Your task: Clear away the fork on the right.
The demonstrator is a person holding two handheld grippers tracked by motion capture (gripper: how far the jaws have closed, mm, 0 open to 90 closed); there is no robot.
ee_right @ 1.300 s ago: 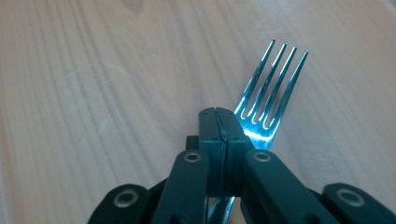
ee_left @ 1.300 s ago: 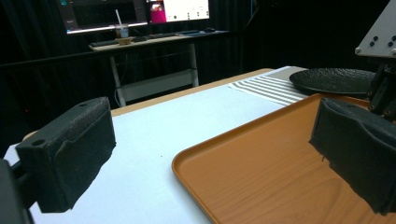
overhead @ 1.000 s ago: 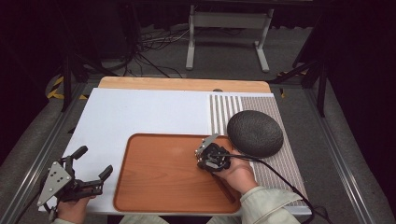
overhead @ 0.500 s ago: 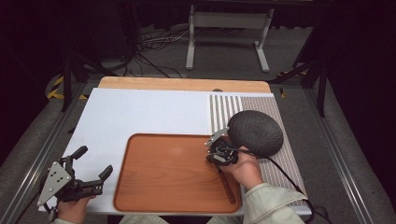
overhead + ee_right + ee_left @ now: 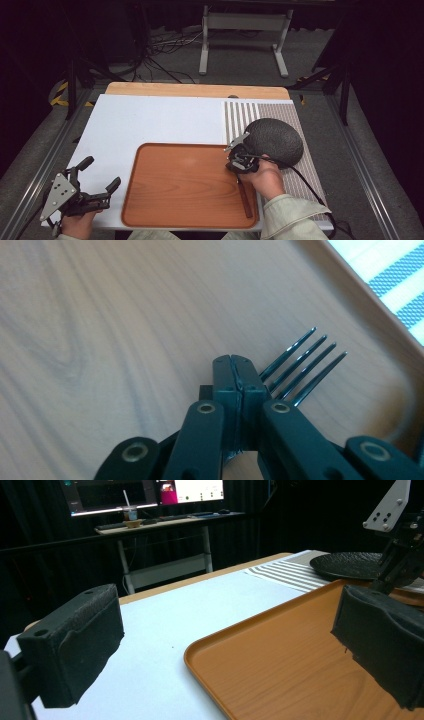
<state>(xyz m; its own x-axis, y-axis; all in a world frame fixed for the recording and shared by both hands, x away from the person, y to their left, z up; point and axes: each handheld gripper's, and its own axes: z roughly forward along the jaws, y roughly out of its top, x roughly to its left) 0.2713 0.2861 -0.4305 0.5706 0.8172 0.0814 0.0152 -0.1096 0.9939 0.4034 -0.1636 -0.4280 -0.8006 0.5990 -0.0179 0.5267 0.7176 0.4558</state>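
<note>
Dark metal four-tined fork (image 5: 300, 371) sits clamped in the right gripper (image 5: 239, 375), tines pointing past its tips over the wooden tray (image 5: 170, 195); left gripper (image 5: 102, 176) gapes, well apart.

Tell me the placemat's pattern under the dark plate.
Grey and white stripes on the placemat; clearest in the high view.
</note>
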